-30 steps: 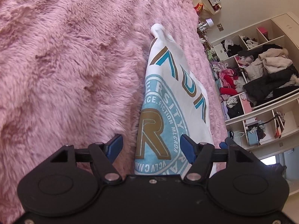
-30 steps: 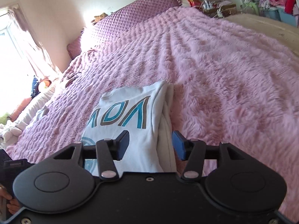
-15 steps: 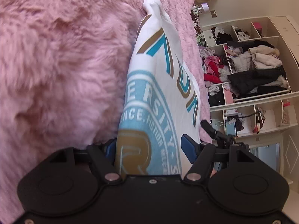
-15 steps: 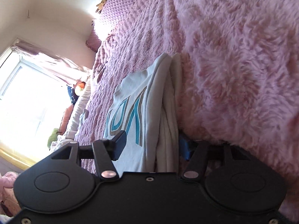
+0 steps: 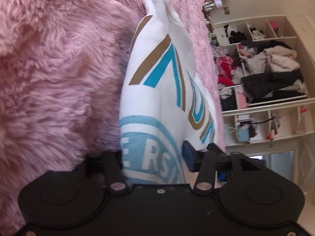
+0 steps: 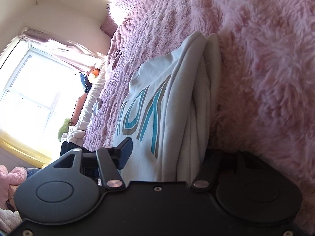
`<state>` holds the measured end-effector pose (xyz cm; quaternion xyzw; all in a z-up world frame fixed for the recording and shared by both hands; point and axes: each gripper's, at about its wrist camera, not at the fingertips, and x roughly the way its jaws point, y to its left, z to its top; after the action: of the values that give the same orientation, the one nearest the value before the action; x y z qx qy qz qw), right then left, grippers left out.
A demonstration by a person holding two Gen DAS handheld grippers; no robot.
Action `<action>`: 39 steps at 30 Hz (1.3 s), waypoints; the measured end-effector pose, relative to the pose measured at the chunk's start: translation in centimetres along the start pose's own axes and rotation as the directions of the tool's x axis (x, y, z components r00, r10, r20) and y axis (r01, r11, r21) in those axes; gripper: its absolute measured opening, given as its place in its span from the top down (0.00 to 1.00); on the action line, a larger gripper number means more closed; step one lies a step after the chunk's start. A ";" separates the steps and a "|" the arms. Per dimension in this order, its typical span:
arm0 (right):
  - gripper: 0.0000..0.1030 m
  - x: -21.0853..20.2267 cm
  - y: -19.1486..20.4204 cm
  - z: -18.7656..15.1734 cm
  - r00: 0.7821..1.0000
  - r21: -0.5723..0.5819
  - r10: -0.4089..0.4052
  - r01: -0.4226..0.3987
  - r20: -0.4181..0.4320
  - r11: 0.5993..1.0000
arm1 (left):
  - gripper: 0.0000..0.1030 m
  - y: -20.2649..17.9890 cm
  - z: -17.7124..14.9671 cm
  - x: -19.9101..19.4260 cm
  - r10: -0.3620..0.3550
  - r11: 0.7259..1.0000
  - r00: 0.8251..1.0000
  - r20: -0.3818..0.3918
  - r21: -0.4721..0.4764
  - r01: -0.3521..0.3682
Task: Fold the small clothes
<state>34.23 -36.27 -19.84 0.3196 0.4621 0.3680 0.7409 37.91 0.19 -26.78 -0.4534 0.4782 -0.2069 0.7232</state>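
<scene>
- Both grippers tilt downward, rolled sideways at the near edge of the folded white shirt (image 5: 157, 90) on the pink furry bedspread (image 5: 59, 78).
- The left gripper (image 5: 152, 157) is closing around its printed edge.
- The right gripper (image 6: 167, 153) is closing around its stacked layers.
- The shirt's long axis runs away from both grippers.

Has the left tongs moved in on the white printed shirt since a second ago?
Yes. The left tongs has slid forward along the fluffy pink blanket, so the white printed shirt now sits between its closing jaws.
</scene>
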 end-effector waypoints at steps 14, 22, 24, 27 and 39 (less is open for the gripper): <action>0.80 0.7 12.0 1.5 0.984 -0.279 -0.173 0.177 0.041 0.944 | 0.77 -6.3 0.4 -5.7 0.008 0.995 0.997 0.076 0.101 -0.016; 0.80 7.0 20.8 3.5 0.999 -0.413 -0.043 0.042 0.007 0.910 | 0.78 -7.3 3.4 -19.3 0.057 0.982 0.967 0.247 0.163 -0.099; 0.80 9.8 23.3 4.1 1.000 -0.438 0.013 -0.012 -0.002 0.899 | 0.78 -7.4 4.6 -23.6 0.070 0.976 0.948 0.310 0.173 -0.129; 0.80 13.8 25.8 4.6 0.992 -0.438 0.126 -0.120 -0.016 0.891 | 0.76 -6.6 5.6 -29.4 0.096 0.968 0.911 0.400 0.175 -0.179; 0.70 31.2 17.4 1.7 0.963 -0.282 -0.097 0.023 -0.251 0.959 | 0.63 16.8 8.4 -29.1 0.115 0.962 0.951 0.288 -0.271 -0.034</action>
<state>40.86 -1.18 -19.10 0.1474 0.5096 0.4452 0.7214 29.78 33.80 -25.35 -0.5528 0.4024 -0.0425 0.7285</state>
